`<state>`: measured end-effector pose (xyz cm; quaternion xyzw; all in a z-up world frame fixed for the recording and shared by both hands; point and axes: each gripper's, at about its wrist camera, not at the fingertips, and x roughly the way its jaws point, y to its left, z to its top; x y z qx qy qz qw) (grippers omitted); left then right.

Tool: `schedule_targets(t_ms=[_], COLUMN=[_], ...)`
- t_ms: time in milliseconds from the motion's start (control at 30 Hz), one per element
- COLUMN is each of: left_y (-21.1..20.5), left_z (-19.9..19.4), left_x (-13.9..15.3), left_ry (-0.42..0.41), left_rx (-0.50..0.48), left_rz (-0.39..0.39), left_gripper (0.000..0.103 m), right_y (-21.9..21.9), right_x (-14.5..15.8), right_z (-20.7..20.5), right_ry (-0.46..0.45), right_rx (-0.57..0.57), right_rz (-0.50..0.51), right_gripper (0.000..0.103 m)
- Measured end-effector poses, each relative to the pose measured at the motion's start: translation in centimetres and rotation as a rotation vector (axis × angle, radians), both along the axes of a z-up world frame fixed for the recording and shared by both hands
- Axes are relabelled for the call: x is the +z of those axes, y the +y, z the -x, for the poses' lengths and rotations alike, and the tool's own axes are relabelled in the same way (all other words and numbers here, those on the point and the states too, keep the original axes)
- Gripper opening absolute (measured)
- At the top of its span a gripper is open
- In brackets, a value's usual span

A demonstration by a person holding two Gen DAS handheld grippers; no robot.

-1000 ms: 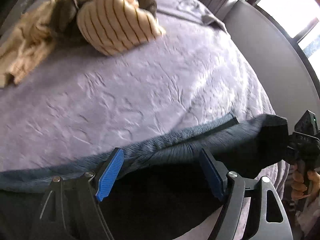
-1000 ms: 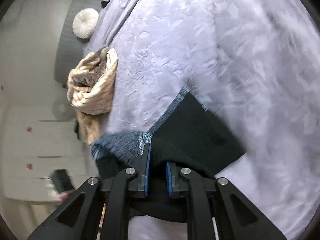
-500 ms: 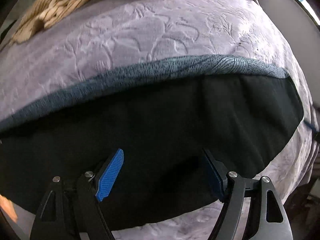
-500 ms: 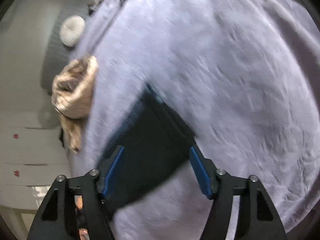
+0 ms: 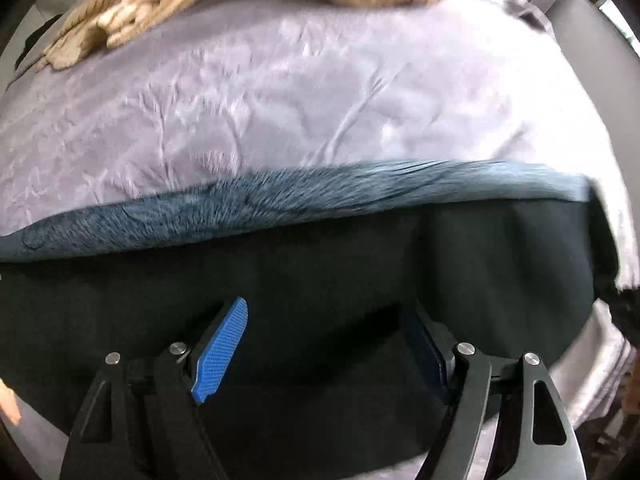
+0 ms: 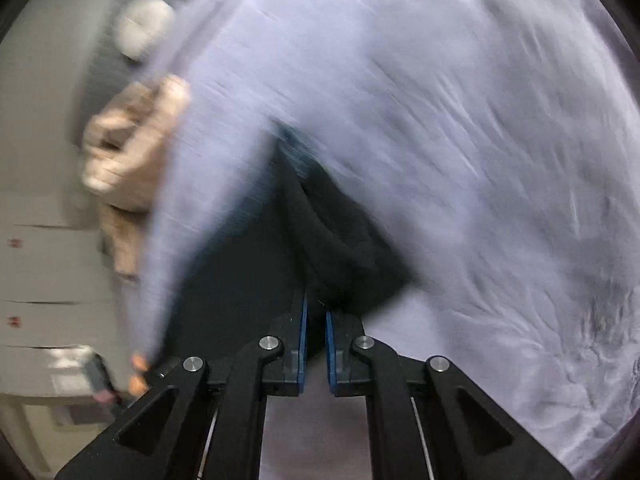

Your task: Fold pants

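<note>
Since a second ago: both our grippers have come down toward the bed; the pants, then gathered at the near edge, now lie spread flat across it.
Right jaws: have just been closing after standing wide half a second ago; fabric of the pants sits between them.
Right gripper [image 6: 316,334]: pressed together, pinching a fold at the near end of the pants. That view is smeared, so how deep the bite goes we cannot tell.
Left gripper [image 5: 326,346]: spread wide above the dark cloth, holding nothing. We cannot tell whether its fingers [image 5: 220,348] touch the fabric.
Pants [image 5: 360,272]: dark, with a bluish fuzzy lining showing as a band along the far side; they lie along the near edge of the bed, one end close to its right corner.
Bed [image 5: 280,112]: lilac cover, lightly creased, bare in the middle.
Other laundry: a tan knitted sweater [image 5: 132,12] heaped at the far edge, well apart from the pants.
Step in hand, our reading: taking hold of the pants for the next fold.
How to do it well: close the left gripper on the same edge the right one holds, catch both layers, lift the two ends evenly, lay edge on edge so the fuzzy band ends up covered.
Watch for: thick lining bunching up; a shallow pinch slipping.
</note>
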<state>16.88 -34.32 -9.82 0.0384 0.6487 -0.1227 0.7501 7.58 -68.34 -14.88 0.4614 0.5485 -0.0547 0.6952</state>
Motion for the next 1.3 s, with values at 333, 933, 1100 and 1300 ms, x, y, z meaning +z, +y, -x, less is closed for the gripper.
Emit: schedule_targets(t_ms=[333, 933, 1100, 1300], left_y=[3.2, 9.6, 17.7, 30.0], left_z=[-0.3, -10.3, -7.1, -5.3], left_x=[2.6, 0.9, 1.9, 0.1], left_ry=[-0.091, -0.193, -0.188, -0.159], left_rx=[0.025, 0.19, 0.216, 0.318], left_rz=[-0.039, -0.093, -0.199, -0.274], left_gripper=[0.079, 0.09, 0.09, 0.09], right_y=[2.2, 3.3, 9.5, 25.8], right_x=[8.7, 3.1, 4.9, 2.0], right_z=[0.6, -9.6, -6.6, -2.0], right_ry=[-0.119, -0.066, -0.173, -0.17], right_rx=[0.154, 0.242, 0.318, 0.484], right_rz=[0.358, 0.386, 0.084, -0.335], right_gripper=[0.045, 0.045, 0.046, 0.058])
